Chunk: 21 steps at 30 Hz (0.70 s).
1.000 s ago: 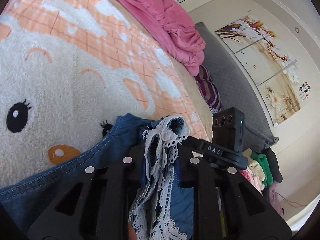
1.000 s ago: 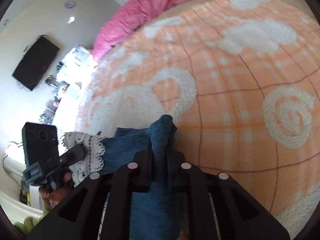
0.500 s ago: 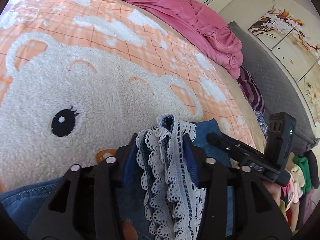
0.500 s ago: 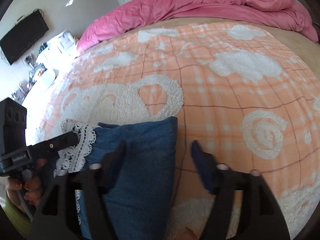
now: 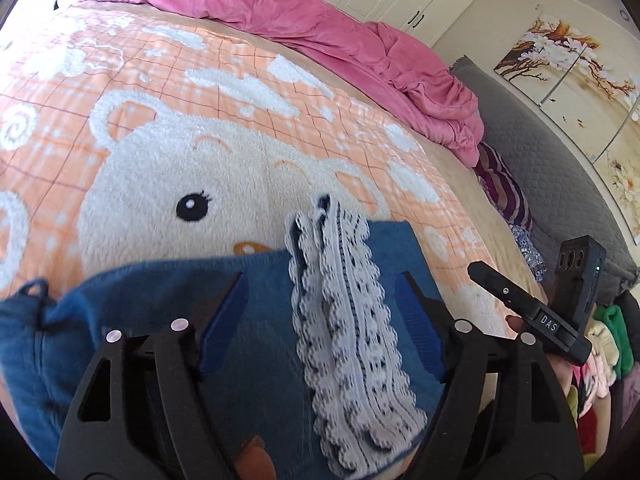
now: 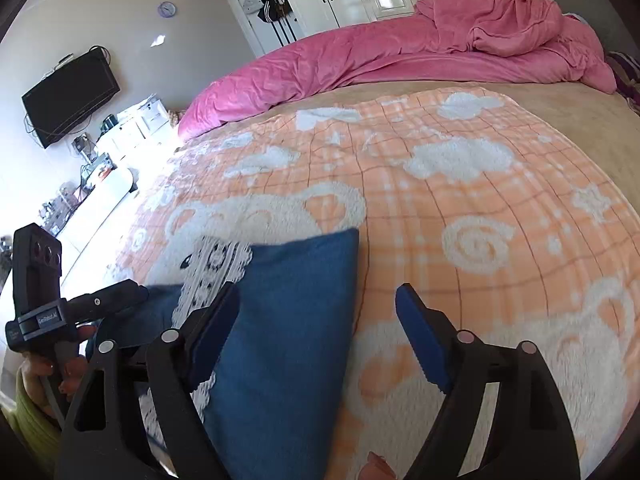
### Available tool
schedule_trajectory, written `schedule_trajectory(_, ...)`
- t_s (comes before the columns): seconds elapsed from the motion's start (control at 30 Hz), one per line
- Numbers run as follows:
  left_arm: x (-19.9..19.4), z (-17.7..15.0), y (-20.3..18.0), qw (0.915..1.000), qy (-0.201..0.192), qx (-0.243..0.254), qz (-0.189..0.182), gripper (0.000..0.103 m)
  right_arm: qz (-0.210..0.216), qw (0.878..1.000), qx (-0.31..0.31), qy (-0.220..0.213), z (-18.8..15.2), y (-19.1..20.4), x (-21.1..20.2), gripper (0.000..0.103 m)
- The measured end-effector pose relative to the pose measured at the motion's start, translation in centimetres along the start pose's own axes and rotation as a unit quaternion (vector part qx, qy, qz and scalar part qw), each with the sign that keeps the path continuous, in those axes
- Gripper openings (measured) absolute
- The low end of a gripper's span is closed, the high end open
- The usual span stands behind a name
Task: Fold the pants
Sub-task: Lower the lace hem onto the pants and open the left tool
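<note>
My left gripper [image 5: 320, 300] is opening its fingers over the blue denim pants with white lace trim [image 5: 340, 320], gripping nothing. My right gripper [image 6: 318, 312] is opening too, clear of the denim lying on the peach bear-print bed blanket [image 6: 460, 200].

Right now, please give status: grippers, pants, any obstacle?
Left gripper and right gripper opening, gripping nothing. Pants lie folded on blanket. No obstacle seen.

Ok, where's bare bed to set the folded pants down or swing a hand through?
Free: orange bear blanket from the denim pants to the pink duvet, and right of the pants. Crowded: clothes pile off the headboard-side edge, and between the two grippers.
</note>
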<state>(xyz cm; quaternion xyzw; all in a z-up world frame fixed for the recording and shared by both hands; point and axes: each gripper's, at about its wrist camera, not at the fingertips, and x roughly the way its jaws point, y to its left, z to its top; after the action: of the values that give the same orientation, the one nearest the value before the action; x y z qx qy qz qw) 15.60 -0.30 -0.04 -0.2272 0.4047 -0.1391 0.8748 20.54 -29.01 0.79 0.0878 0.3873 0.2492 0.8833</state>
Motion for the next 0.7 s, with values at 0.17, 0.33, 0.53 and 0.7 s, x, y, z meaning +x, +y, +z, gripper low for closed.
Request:
schedule_trajectory(0.17, -2.2, -1.7, -1.5, 0.9991, -0.007, 0.027, 0.031, 0.077, -0.004, 1.0, -0.001, 0.004, -2.0, 0.3, -1.3, 0.08)
schedule_trajectory(0.33, -3.8, -3.4, -1.8, 0.9988, -0.002, 0.023, 0.043, 0.079, 0.005, 1.0, 0.001, 0.007, -3.5, 0.8, -2.7, 0.081)
schedule_trajectory(0.53, -3.6, -6.3, -1.3, 0.9988, 0.043, -0.025, 0.001, 0.075, 0.005, 1.0, -0.007, 0.029, -5.5, 1.5, -3.3, 0.081)
schedule_trajectory(0.7, -2.3, -8.1, -2.3, 0.996, 0.079, -0.04, -0.014, 0.059, 0.001, 0.999, -0.002, 0.052, -7.1, 1.5, -3.1, 0.081)
